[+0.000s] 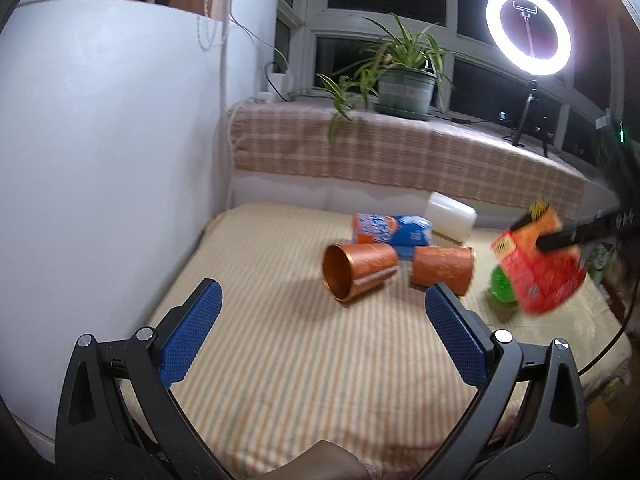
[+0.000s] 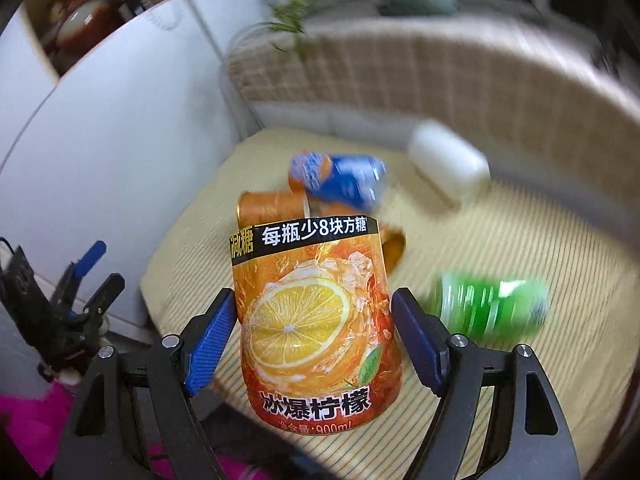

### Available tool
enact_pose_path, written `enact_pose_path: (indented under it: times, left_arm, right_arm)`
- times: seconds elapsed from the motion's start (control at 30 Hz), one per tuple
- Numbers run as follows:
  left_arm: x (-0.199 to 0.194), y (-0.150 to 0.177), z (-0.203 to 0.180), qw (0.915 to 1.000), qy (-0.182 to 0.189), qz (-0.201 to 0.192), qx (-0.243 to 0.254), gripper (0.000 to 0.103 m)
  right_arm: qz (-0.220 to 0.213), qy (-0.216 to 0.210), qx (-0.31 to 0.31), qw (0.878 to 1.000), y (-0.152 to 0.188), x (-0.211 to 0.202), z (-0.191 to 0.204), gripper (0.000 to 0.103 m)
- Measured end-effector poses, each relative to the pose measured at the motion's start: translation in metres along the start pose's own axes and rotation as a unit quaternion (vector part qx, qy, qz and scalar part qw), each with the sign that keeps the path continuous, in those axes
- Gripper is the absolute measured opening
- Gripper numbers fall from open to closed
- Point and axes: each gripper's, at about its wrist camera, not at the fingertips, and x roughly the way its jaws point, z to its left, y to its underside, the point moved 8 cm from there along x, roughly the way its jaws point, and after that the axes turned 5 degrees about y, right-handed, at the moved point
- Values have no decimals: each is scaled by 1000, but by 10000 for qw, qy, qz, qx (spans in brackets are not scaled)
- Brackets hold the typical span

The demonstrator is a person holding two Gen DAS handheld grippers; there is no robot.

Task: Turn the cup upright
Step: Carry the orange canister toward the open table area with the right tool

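- Blue-padded fingers [image 2: 212, 332] of the right gripper [image 2: 312, 320] pinch the lemon-tea cup [image 2: 314, 328] from both sides; the cup fills the 6 o'clock half of the right wrist view, wide end toward the camera, clear of the mat.
- Left wrist view: the same cup [image 1: 536, 268] appears at 3 o'clock, blurred, clamped by the black right gripper [image 1: 560, 240] above the mat.
- Left gripper [image 1: 324, 320]: jaws spread wide, nothing between them, hovering over the striped mat [image 1: 280, 360].
- Two copper cups lie on their sides at 12 o'clock from the left gripper: one [image 1: 356, 274] with its mouth facing the camera, the other [image 1: 442, 266] just beside it.
- Blue-and-orange cup [image 1: 390, 230] lies behind them; white cup [image 1: 450, 216] lies at 1 o'clock, near the mat's far edge.
- Green cup [image 2: 488, 312] lies on its side at 3 o'clock in the right wrist view.
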Motion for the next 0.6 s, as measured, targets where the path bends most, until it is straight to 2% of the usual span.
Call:
enact_pose_path:
  times: [0.13,0.23,0.37,0.47,0.6]
  left_arm:
    - [5,4,-11,9999,102,103,47,103]
    - [9,10,-19,9993,275,250,39,103]
    - [10,16,-28,9984,412,389,45,103]
    - [9,19,-33,9980,454,429,47,103]
    - [5,21,-37,9975,542,459,28,103]
  right_arm:
    - [170,-255,840,9960,32,15,-18,79]
    - [332,-466,1457,9877,54,28,-30,79]
    - [508,-547,2033,9763,74,49,-38,79]
    - [467,-612,2262,9710,77,58,-42,79]
    - [418,-628,2141,9739,78,59,-39,81]
